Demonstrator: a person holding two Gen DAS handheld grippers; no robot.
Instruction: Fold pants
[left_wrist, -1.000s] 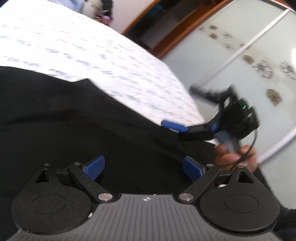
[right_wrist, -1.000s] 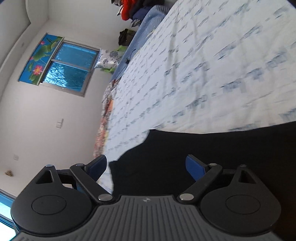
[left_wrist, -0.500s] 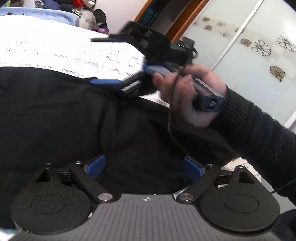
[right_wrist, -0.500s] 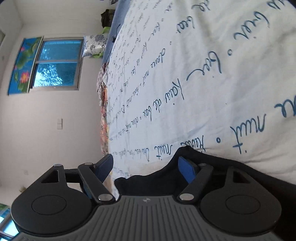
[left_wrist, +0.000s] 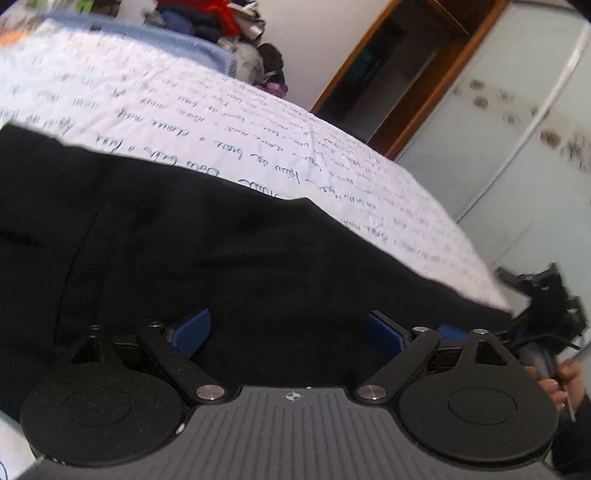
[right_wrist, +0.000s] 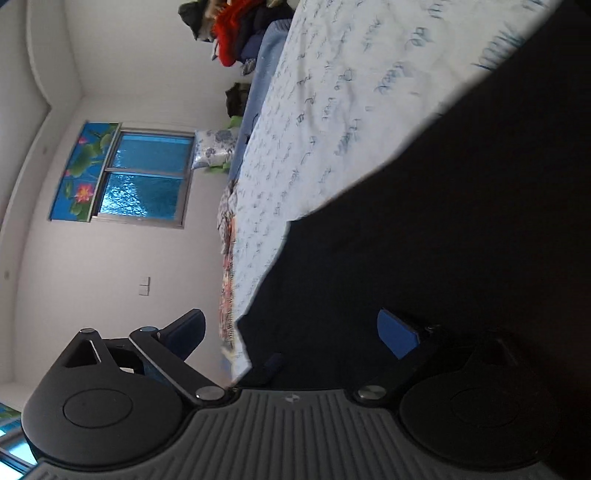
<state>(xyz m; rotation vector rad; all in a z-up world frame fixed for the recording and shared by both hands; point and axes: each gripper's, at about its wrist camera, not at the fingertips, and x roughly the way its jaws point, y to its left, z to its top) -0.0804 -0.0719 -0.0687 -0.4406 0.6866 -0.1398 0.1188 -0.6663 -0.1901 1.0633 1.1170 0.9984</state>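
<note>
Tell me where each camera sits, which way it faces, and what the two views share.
Left wrist: on the left gripper, jaws open, looking over the pants across the bed toward the wardrobe; the right gripper and right hand show at the right edge.
Right wrist: on the right gripper, jaws open, rolled sideways, looking along the bed toward the window.
Shared: pants, bed, clothes pile.

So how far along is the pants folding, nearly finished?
Hard to say how many folds are made. The black pants lie spread flat on the bed sheet, a broad dark slab. Nothing is gripped: the left hand-held gripper and right hand-held gripper both hover open over the cloth. At least one more fold seems likely.
</note>
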